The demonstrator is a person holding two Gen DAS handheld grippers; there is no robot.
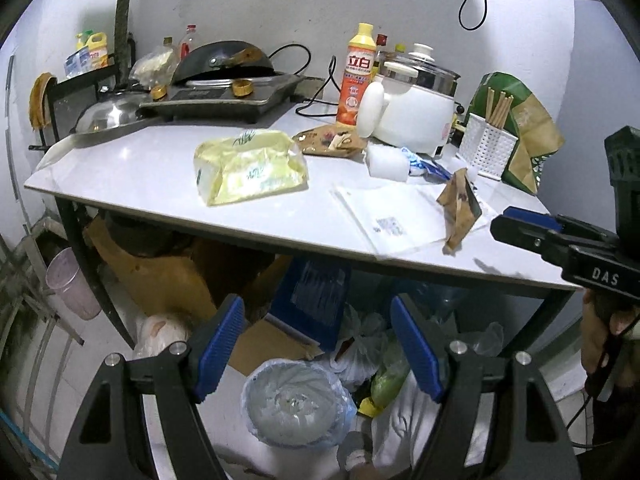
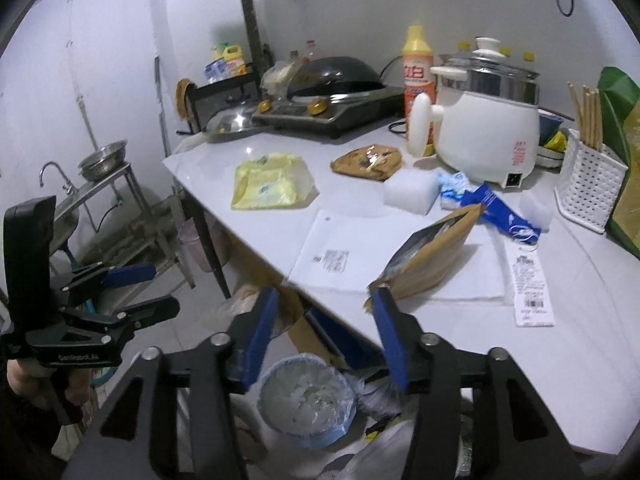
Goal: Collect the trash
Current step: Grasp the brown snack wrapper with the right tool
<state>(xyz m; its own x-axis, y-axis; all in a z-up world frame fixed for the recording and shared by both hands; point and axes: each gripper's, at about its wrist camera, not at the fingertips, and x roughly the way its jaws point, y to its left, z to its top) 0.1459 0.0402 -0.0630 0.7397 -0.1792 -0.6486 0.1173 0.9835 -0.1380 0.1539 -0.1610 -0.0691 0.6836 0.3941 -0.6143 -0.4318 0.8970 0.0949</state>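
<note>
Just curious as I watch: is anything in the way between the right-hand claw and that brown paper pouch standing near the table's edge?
Nothing visible. The right gripper is open just before the table edge, with the brown pouch straight ahead on white paper.

Left gripper [image 1: 318, 346] — right gripper [image 2: 326, 338] — both agape (empty).

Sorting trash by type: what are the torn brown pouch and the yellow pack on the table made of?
Brown pouch: apparently kraft paper outside with a shiny foil lining, visible at its torn mouth. Yellow pack: glossy, wrinkled thin plastic film, likely around soft tissues.
</note>
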